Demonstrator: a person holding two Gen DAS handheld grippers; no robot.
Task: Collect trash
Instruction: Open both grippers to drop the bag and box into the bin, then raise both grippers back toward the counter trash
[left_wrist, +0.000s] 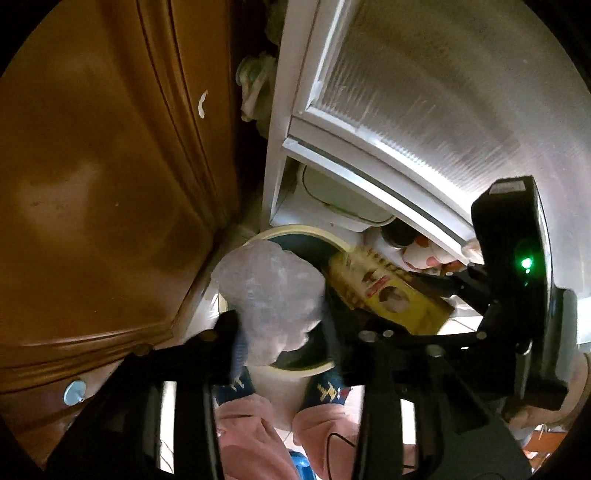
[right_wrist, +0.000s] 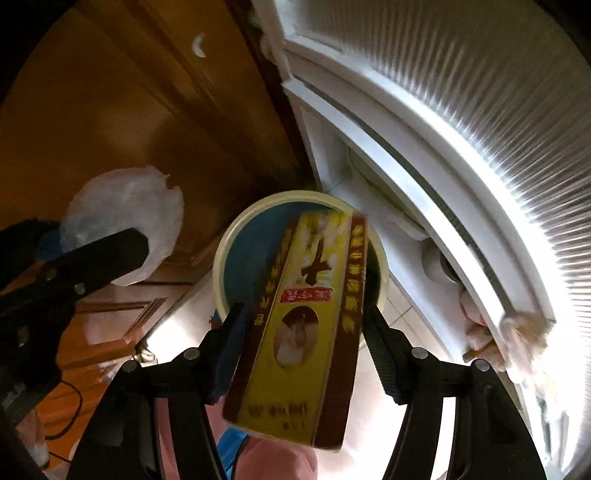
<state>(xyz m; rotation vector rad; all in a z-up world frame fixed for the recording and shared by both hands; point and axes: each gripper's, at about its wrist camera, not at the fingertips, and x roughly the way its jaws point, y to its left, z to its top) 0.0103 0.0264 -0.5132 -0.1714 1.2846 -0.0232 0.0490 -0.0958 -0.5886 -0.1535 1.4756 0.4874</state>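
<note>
A round cream trash bin (left_wrist: 295, 369) with a dark blue liner (right_wrist: 251, 254) stands on the floor below both grippers. My left gripper (left_wrist: 280, 325) is shut on a crumpled clear plastic bag (left_wrist: 269, 295) held over the bin's rim; the bag also shows in the right wrist view (right_wrist: 125, 218). My right gripper (right_wrist: 303, 325) is shut on a yellow and brown carton box (right_wrist: 306, 332), its far end over the bin's mouth. The box also shows in the left wrist view (left_wrist: 384, 291), with the right gripper (left_wrist: 454, 280) behind it.
A brown wooden cabinet door (left_wrist: 103, 184) stands at the left. A white door with ribbed glass (right_wrist: 461, 129) curves along the right. The person's pink trousers and patterned socks (left_wrist: 325, 391) are under the bin. A cable (right_wrist: 70, 417) lies at the lower left.
</note>
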